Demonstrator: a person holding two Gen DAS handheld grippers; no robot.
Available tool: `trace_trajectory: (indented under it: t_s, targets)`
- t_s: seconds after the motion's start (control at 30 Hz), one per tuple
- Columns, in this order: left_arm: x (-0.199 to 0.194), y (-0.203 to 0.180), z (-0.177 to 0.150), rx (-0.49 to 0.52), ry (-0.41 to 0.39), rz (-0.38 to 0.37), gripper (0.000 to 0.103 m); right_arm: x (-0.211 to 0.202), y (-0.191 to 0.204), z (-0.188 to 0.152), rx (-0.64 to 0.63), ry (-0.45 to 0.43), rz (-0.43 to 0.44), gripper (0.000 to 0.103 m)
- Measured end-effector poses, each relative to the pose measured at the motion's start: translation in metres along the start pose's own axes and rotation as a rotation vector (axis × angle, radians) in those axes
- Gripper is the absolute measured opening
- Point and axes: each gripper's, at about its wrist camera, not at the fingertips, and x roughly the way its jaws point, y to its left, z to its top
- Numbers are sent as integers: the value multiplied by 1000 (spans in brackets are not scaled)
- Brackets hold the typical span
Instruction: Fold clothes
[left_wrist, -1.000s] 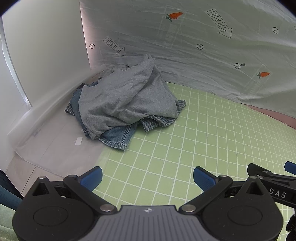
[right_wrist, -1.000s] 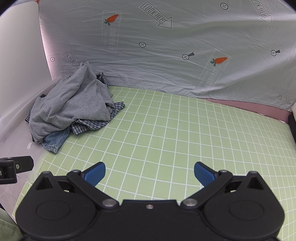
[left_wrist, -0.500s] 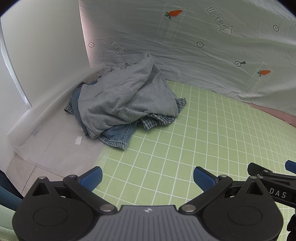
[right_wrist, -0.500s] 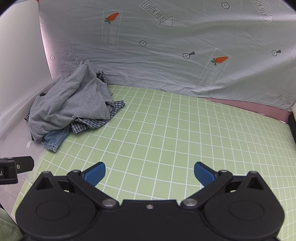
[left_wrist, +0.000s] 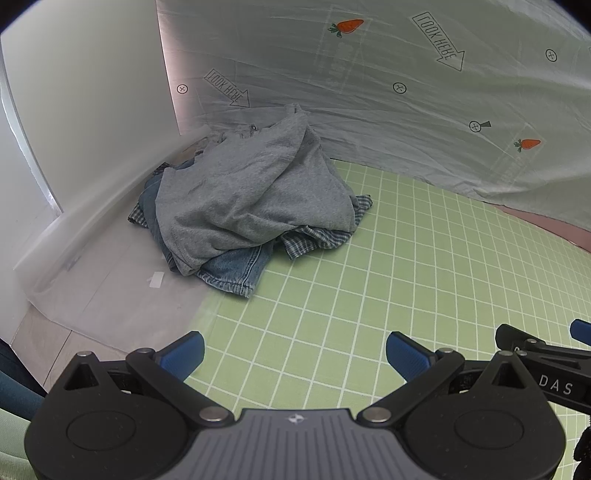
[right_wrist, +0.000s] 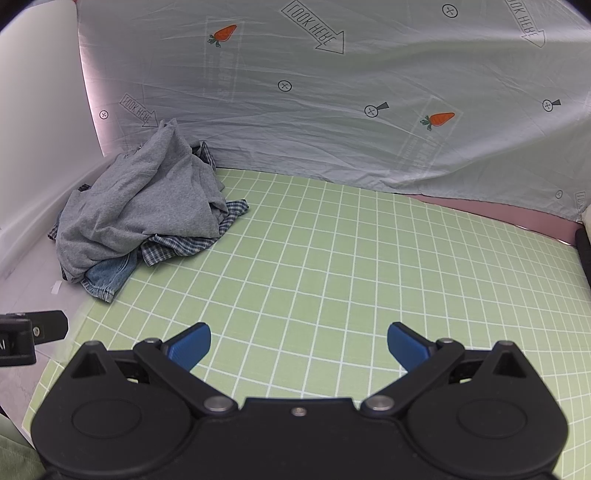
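Clothes heaped unfolded at desk's far left corner: grey sweatshirt (left_wrist: 251, 188) over plaid shirt (left_wrist: 321, 236) and jeans (left_wrist: 236, 269). Left gripper (left_wrist: 295, 350) and right gripper (right_wrist: 299, 343) spread, empty, above green grid mat (right_wrist: 332, 266). Likely next: pinching topmost sweatshirt, dragging onto mat.

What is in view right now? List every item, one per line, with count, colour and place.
grey top: one, grey, crumpled on top of the pile at the mat's far left corner.
plaid shirt: one, blue-white check, under the grey top.
jeans: one, blue denim, bottom of the pile, hem toward the camera.
grid mat: one, green with white lines, covering the table.
backdrop sheet: one, pale grey with carrots and arrows, behind the mat.
left claw: one, black with blue fingers, open, above the mat.
right claw: one, same, open.
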Motion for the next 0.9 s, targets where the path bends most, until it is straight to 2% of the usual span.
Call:
trace_trajectory:
  t_s: [0.7, 0.9]
  targets:
    - [9, 0, 5, 13, 26, -4, 103, 8, 7, 1, -18, 21, -4, 103]
    - [34, 15, 28, -22, 40, 32, 103, 26, 9, 16, -28, 27, 1, 103]
